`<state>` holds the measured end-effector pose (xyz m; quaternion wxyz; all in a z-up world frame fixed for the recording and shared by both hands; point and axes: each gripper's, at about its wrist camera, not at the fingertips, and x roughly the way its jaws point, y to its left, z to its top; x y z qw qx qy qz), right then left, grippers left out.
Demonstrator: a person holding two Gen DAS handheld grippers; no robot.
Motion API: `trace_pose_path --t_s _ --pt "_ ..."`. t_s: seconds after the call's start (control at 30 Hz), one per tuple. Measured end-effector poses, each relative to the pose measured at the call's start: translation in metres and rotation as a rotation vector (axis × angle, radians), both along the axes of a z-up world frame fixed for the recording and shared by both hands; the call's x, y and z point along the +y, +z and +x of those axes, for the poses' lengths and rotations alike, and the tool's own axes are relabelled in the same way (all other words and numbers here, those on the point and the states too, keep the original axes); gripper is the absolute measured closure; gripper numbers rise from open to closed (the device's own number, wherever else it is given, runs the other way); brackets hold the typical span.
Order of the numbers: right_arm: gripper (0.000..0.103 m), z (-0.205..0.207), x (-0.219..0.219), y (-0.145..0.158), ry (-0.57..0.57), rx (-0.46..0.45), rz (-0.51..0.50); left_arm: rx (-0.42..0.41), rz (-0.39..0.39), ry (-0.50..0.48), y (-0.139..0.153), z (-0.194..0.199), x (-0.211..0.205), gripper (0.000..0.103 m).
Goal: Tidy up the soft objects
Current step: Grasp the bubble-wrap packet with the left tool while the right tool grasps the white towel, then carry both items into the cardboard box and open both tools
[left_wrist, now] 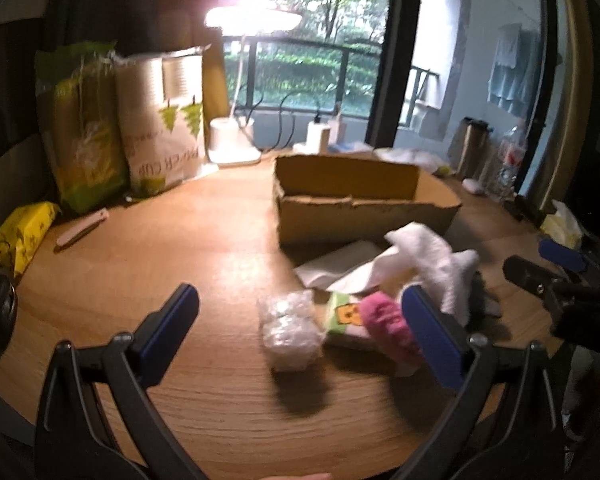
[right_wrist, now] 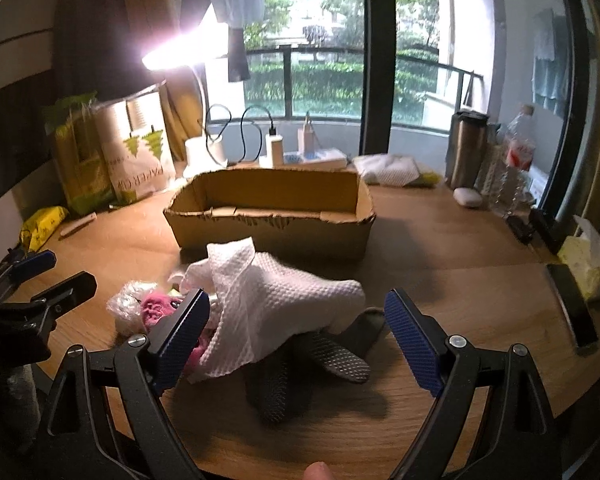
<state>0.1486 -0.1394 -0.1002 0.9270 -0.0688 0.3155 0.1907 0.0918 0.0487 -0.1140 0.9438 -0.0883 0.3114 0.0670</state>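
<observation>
Now both grippers wide open, holding nothing: left gripper over plastic wad, right gripper over white cloth. Soft pile sits near side of cardboard box on table.

Wood-grain desk, matt. Rough torn cardboard box. Waffle-textured white cloth over dark knobbly fabric. Crinkly glossy clear plastic bag; fuzzy pink cloth.
</observation>
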Motion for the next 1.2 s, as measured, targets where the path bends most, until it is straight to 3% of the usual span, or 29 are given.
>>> trace_pose_path --t_s 0.47,0.7,0.8,0.87,0.97,1.07,1.2 --pt "0.012 0.054 0.018 -0.033 0.039 0.149 0.015 0.185 -0.035 0.005 -0.048 0.044 0.02 0.002" --pt "0.016 0.077 0.014 -0.049 0.041 0.242 0.068 0.24 -0.021 -0.005 -0.058 0.055 0.019 0.019" --pt "0.028 0.078 0.015 -0.051 0.071 0.265 0.082 0.257 -0.022 -0.011 -0.06 0.058 0.017 0.033" --pt "0.05 0.076 0.017 -0.051 0.09 0.26 0.073 0.271 -0.033 -0.015 -0.062 0.06 0.017 0.041" --pt "0.075 0.074 0.019 -0.05 0.113 0.254 0.068 0.277 -0.041 -0.021 -0.063 0.061 0.014 0.054" --pt "0.087 0.072 0.016 -0.046 0.122 0.24 0.075 0.273 -0.034 -0.033 -0.061 0.06 0.009 0.061" --pt "0.091 0.069 0.008 -0.036 0.125 0.206 0.094 0.255 -0.038 -0.038 -0.056 0.059 0.007 0.064"
